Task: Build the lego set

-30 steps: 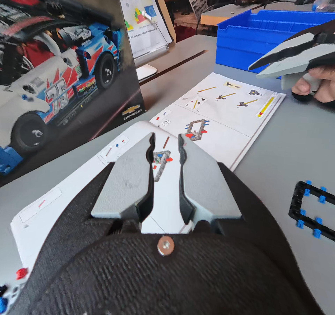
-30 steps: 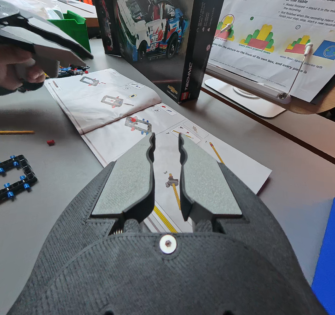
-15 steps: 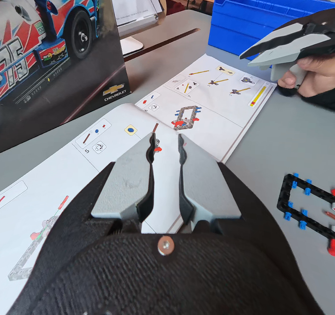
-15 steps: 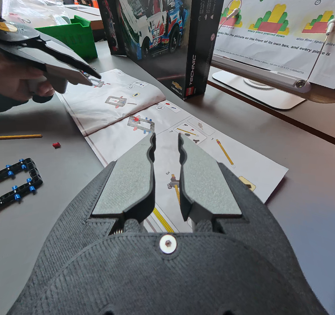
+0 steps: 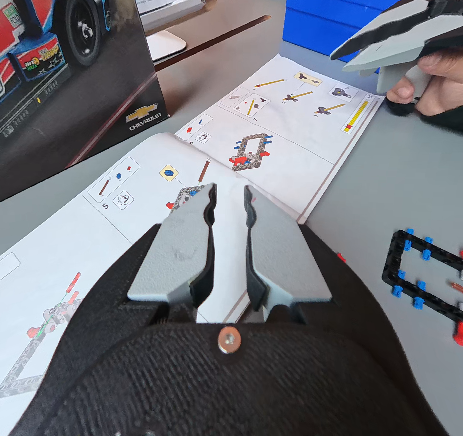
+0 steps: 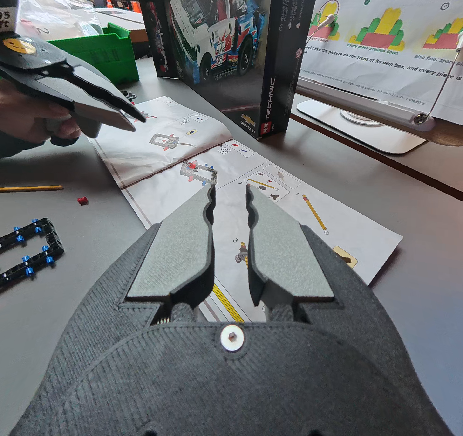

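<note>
My left gripper [image 5: 230, 193] is open and empty, held above the open instruction booklet [image 5: 288, 180]. A black Lego frame with blue pins [image 5: 392, 256] lies on the grey table to its right. My right gripper [image 6: 230, 190] is open and empty, over the booklet's right page [image 6: 175, 198]. The black frame [image 6: 53, 236] lies to its left, with a small red piece [image 6: 82, 200] and a yellow axle [image 6: 32, 188] beyond it. Each gripper also shows in the other's view: the right gripper [image 5: 339, 63] and the left gripper [image 6: 139, 125], each held by a hand.
The set's box [image 6: 225, 35] stands behind the booklet. A blue bin [image 5: 350, 10] is at the far right, a green bin [image 6: 100, 53] at the far left. A printed sheet on a stand [image 6: 388, 35] is behind on the right. About 20 centimetres separates my left fingertips from my right. To the small red piece [image 6: 82, 200]: left tips about 11 centimetres, right tips about 20 centimetres.
My left gripper has moved right and forward along the booklet, bringing the black frame more into view. My right gripper has shifted a little nearer the booklet. Both stayed open.
</note>
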Action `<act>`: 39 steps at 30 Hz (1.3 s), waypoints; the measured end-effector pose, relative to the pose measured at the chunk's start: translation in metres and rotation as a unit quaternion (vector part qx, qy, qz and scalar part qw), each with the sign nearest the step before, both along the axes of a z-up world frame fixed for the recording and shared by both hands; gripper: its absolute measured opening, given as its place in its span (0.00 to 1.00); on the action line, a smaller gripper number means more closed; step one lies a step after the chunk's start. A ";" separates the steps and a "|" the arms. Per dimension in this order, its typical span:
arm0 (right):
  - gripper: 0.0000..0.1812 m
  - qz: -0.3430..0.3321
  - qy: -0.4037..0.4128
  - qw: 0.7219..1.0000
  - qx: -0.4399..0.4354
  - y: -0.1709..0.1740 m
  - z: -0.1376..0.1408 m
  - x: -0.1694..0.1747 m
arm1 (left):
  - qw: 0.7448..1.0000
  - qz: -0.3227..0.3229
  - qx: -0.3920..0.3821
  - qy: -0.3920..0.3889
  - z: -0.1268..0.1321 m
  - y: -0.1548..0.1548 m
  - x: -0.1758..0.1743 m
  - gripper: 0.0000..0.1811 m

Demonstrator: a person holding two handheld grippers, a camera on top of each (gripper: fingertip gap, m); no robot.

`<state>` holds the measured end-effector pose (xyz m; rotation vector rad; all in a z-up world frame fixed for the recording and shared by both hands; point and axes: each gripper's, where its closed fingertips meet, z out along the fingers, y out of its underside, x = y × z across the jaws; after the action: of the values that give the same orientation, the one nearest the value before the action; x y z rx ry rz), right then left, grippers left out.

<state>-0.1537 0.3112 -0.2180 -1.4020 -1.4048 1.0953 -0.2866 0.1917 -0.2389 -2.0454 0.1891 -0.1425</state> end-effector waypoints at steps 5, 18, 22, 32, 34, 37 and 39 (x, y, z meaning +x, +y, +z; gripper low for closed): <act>0.11 -0.004 -0.007 1.000 0.008 0.002 -0.004 -0.002 | 1.000 -0.007 -0.006 0.028 -0.002 0.000 0.004 0.10; 0.10 -0.017 -0.015 0.999 0.027 0.008 -0.008 -0.001 | 0.999 -0.012 -0.010 0.048 -0.001 0.000 0.016 0.07; 0.09 -0.016 -0.020 0.999 0.047 0.005 -0.010 -0.001 | 0.999 -0.011 -0.008 0.048 0.000 -0.003 0.017 0.07; 0.08 -0.010 -0.019 0.999 0.048 0.002 -0.009 0.001 | 0.977 0.122 -0.156 0.077 0.018 -0.118 -0.086 0.02; 0.07 -0.007 -0.020 0.999 0.044 0.001 -0.010 0.001 | 0.960 0.150 -0.232 0.052 0.011 -0.163 -0.117 0.04; 0.07 -0.002 -0.021 0.999 0.031 0.002 -0.010 0.000 | 0.930 0.222 -0.283 0.075 0.003 -0.207 -0.172 0.04; 0.07 -0.001 -0.016 1.000 0.022 0.002 -0.008 0.001 | 0.917 0.239 -0.316 0.056 -0.007 -0.222 -0.186 0.04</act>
<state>-0.1527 0.3131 -0.2265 -1.3946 -1.4406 1.0381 -0.4724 -0.0304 -0.2464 -2.6789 -0.3361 0.2537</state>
